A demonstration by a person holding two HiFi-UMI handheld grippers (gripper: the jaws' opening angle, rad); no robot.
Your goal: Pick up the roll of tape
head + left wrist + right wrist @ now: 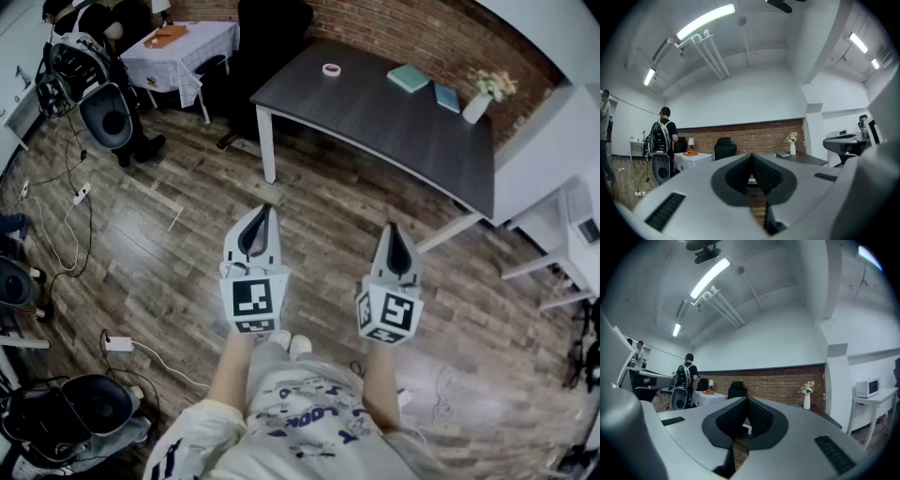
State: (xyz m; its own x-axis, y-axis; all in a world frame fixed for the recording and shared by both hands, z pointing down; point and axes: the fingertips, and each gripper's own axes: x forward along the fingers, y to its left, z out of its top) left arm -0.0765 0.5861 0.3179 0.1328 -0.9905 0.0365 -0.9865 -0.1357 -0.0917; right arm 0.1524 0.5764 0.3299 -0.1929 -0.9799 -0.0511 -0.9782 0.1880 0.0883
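The roll of tape (331,68), a small pale ring, lies on the far left part of the dark table (375,117) in the head view. Both grippers hang level over the wooden floor, well short of the table. My left gripper (266,209) is shut, its jaws meeting in a point with nothing between them. My right gripper (391,228) is likewise shut and empty. In the left gripper view the jaws (751,156) touch, and in the right gripper view (746,400) too. I cannot make out the tape in either gripper view.
Two teal books (409,78) and a vase of flowers (478,105) stand on the table's far side. A black chair (267,37) and a small white-clothed table (183,42) are behind it. A person with a backpack (80,66) stands far left; cables (66,225) lie on the floor.
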